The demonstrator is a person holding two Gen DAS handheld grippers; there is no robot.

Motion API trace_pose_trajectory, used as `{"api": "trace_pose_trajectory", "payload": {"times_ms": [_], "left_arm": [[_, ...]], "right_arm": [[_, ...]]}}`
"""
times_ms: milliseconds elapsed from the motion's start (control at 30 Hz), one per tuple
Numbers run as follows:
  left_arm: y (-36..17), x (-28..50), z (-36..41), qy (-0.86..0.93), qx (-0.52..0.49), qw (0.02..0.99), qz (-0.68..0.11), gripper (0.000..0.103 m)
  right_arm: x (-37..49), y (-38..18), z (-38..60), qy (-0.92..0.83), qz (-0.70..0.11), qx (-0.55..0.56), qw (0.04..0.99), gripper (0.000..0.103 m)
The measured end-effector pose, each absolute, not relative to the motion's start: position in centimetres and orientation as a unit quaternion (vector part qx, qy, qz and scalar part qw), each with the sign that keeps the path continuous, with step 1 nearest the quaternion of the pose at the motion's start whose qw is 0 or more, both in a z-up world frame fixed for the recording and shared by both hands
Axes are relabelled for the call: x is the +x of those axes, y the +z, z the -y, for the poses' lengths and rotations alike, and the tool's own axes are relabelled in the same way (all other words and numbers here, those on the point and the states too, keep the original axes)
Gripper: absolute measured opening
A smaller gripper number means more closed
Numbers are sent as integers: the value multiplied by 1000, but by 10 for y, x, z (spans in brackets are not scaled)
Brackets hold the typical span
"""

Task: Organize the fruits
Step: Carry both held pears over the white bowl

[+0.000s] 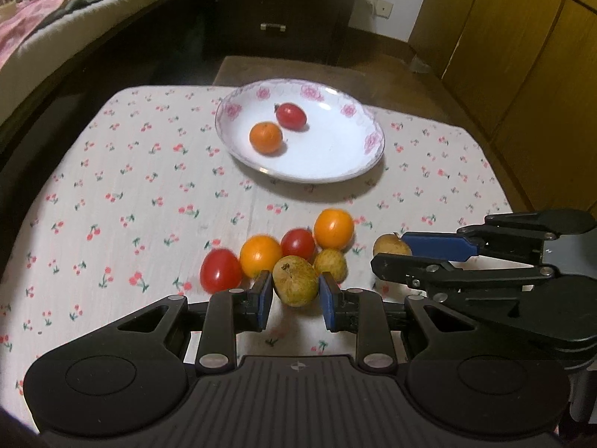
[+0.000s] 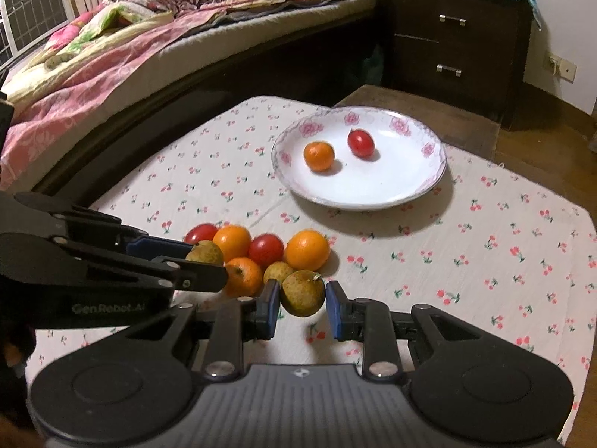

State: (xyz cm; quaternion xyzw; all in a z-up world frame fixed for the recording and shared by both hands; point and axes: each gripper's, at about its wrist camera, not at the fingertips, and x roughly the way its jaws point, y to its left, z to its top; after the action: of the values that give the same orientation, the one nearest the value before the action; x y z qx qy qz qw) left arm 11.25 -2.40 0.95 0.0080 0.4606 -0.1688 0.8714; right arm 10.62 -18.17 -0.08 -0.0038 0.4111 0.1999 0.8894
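A: Fruit sits in two places. A white plate (image 1: 367,166) with pink flowers on its rim stands at the far side of the table (image 1: 112,186), and on it lie one orange (image 1: 265,137) and one red tomato (image 1: 291,115), close together but apart.

B: And the rest?

A: A cluster lies on the cherry-print cloth near the front edge: two tomatoes, oranges and some yellow-green fruits, most of them touching.

B: What is the left claw (image 1: 294,291) doing?

A: It is closed on a yellow-green fruit (image 1: 294,280) at the front of the cluster; both blue pads (image 1: 263,295) press its sides. That fruit lies just beside the middle orange.

B: The right claw (image 2: 302,295)?

A: Same story. It grips another yellow-green fruit (image 2: 303,293), the one with a small stem on top, at the right end of the cluster. In the left view that claw comes in from the right with the fruit showing at its tip.

B: Anything around the table?

A: A bed (image 2: 112,56) with pink bedding stands to the left, and a dark drawer chest (image 2: 451,44) behind the plate.
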Motion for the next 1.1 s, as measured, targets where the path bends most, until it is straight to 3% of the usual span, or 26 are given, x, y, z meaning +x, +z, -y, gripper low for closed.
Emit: {"api": "trace_pose_trajectory", "payload": {"times_ms": [433,1100], "left_arm": [[31,166,41,-166,-7,887,-432,35],[11,210,50,-150,-1,885,-441,35]], "right_arm": [[157,16,195,176,-382,3,907,34],[202,3,203,151,-384,3,911,34]]}}
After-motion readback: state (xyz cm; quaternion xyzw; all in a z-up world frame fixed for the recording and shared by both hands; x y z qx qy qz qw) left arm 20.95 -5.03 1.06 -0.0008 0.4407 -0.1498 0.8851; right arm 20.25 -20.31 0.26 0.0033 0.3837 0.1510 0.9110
